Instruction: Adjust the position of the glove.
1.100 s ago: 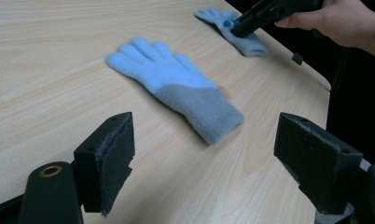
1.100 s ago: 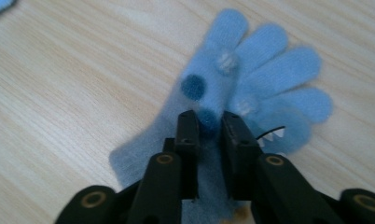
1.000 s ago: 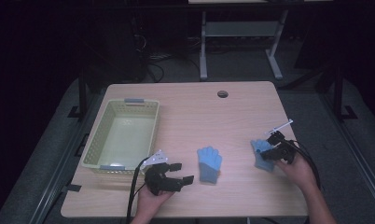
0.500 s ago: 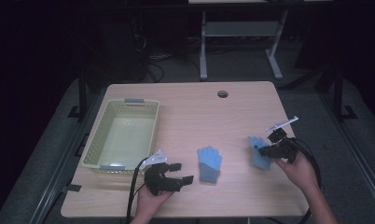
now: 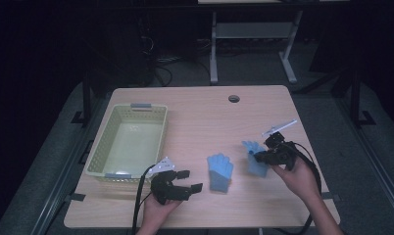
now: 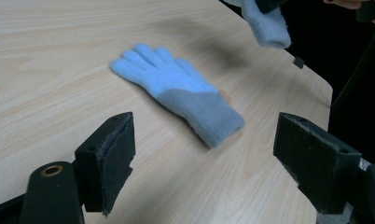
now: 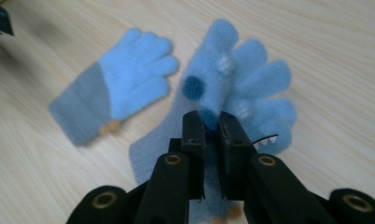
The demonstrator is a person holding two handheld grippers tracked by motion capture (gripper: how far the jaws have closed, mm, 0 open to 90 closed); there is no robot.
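At nine o'clock on the bench (image 5: pixel 195 105) sits one yellow-green basket (image 5: pixel 129 142), empty. Just below it the left tool (image 5: pixel 185 182) rests with jaws wide apart, nothing between them. One flat glove (image 5: pixel 219 171) lies toward three o'clock from it, long axis running twelve to six, fingers at twelve; the left hand is nearer. Farther toward three o'clock, the right tool (image 5: pixel 256 155) is clamped on a second, dotted glove (image 5: pixel 254 161), lifted clear of the wood. Two gloves, two tools, one basket.
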